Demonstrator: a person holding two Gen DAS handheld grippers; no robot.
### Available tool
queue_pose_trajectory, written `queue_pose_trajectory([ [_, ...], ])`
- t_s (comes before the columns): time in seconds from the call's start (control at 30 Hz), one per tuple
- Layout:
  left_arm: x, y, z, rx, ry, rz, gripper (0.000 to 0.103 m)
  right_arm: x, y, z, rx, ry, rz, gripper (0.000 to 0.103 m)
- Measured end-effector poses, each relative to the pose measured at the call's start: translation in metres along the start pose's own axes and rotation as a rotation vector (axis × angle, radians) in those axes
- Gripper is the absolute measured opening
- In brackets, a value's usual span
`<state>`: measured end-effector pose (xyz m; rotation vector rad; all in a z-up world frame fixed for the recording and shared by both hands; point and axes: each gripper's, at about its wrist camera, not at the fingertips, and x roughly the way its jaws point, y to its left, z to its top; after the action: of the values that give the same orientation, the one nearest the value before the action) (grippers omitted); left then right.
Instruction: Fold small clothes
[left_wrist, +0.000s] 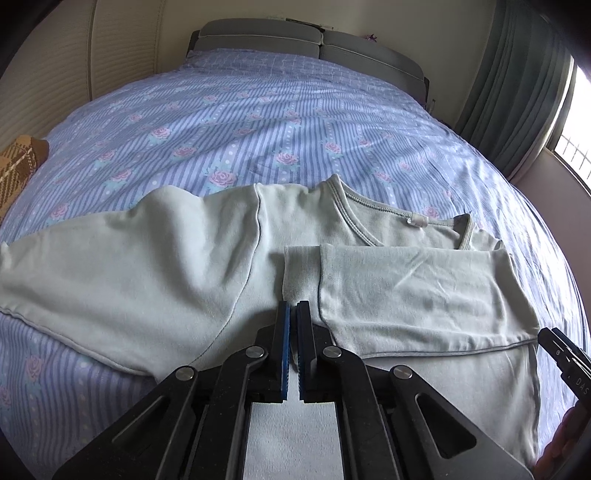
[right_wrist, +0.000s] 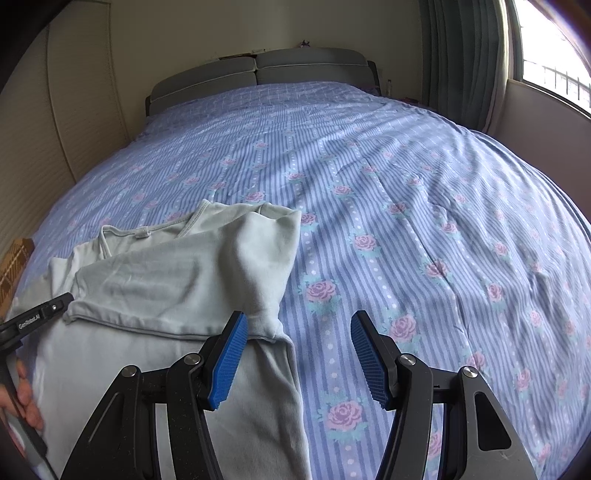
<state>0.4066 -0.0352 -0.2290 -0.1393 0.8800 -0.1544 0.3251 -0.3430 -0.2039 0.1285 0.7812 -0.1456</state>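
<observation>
So the pale green long-sleeved top was spread out at the near edge of the bed, lying on the blue striped bedspread with pink roses. Its neckline with the little white label pointed toward the far end, where the grey padded headboard was. One sleeve was already folded across the body of the top, cuff ending roughly at the middle. The other sleeve was stretched out to the left, not folded in.

The left gripper was clenched tight, blue pads basically pressed together, right over the middle of the top next to that folded cuff. Honestly couldn't tell whether it had actually pinched any fabric between the pads or was just closed above it.

The right gripper was released, jaws standing well apart. Its left finger sat just over the right edge of the top near the folded shoulder, and its right finger was over bare bedspread. Nothing between them being squeezed.

There was a brown plaid cushion off at the left edge of the bed, green curtains and a bright window to the right. A hand showed at the left of the right wrist view, gripping the left tool's handle.
</observation>
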Motion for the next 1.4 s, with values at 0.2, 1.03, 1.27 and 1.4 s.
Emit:
queue_pose_trajectory([
  [0.2, -0.013, -0.009, 0.004, 0.029, -0.014, 0.011, 0.006, 0.002, -0.004, 0.0, 0.013, 0.014, -0.004, 0.059],
  [1.03, -0.014, -0.026, -0.003, 0.09, -0.034, 0.017, 0.02, 0.029, 0.005, 0.025, -0.114, -0.011, -0.039, 0.054],
  [1.27, -0.011, -0.016, -0.008, 0.067, 0.002, 0.013, 0.025, 0.039, 0.018, 0.007, -0.119, 0.077, 0.022, 0.054],
  [1.4, -0.032, -0.013, -0.004, 0.077, -0.033, 0.008, 0.029, 0.012, 0.026, 0.017, -0.126, 0.017, 0.016, 0.055],
])
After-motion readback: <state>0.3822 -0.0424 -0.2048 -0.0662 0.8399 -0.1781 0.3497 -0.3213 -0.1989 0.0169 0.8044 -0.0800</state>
